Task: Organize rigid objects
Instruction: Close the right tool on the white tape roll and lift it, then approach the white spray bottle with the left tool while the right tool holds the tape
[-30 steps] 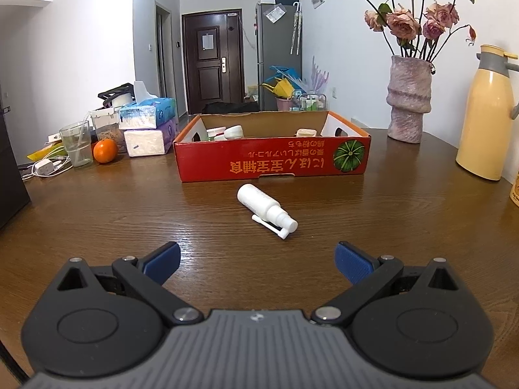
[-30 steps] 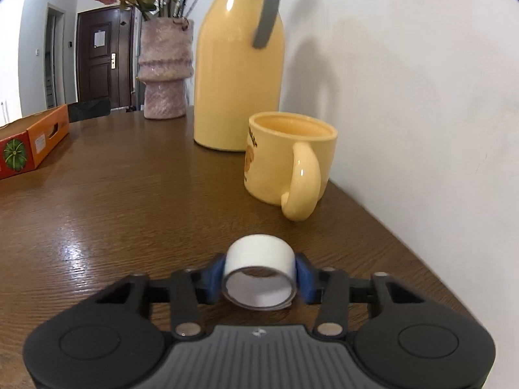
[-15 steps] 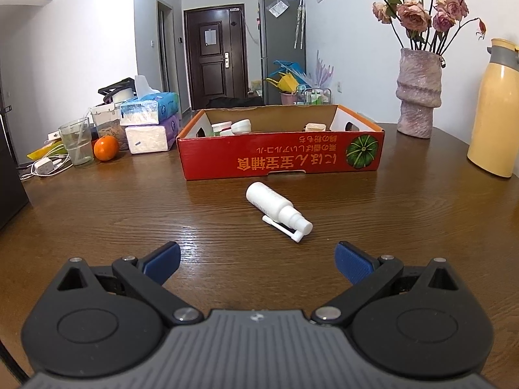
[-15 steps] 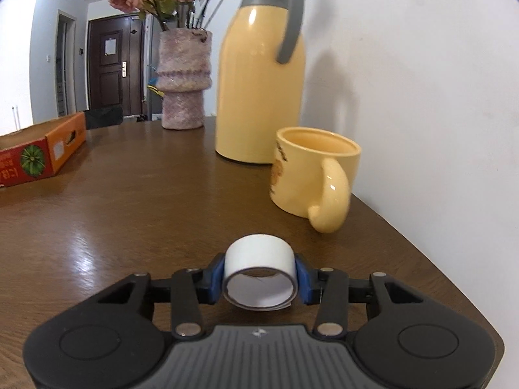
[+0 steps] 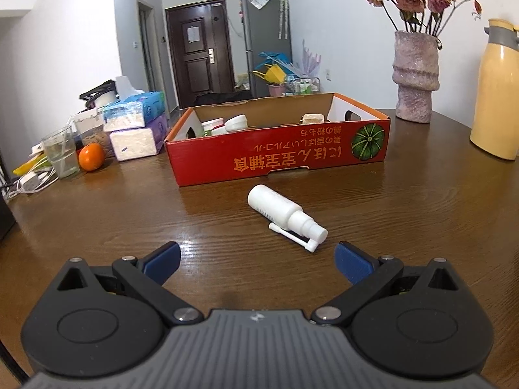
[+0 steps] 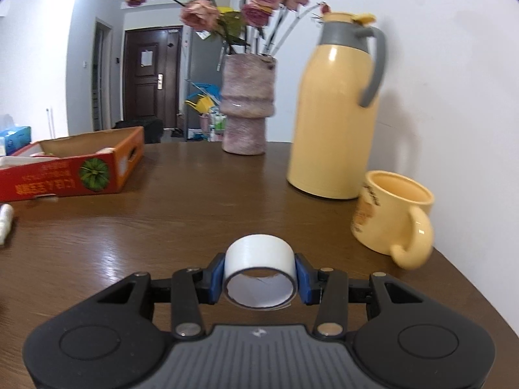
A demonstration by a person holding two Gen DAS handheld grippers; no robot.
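The right gripper (image 6: 260,275) has its jaws clamped on a roll of white tape (image 6: 259,272), held clear of the tabletop (image 6: 194,220), with the red box (image 6: 74,168) well off to the left of it. The left gripper (image 5: 256,259) has its jaws wide open and empty, and the white spray bottle (image 5: 285,214) lies on its side just ahead of them, in front of the box's near wall. To do this well, I would carry the tape level over the box's rim (its walls look low) and release only once it is above bare cardboard, while the left jaws close across the bottle's thick body, not its thin nozzle.
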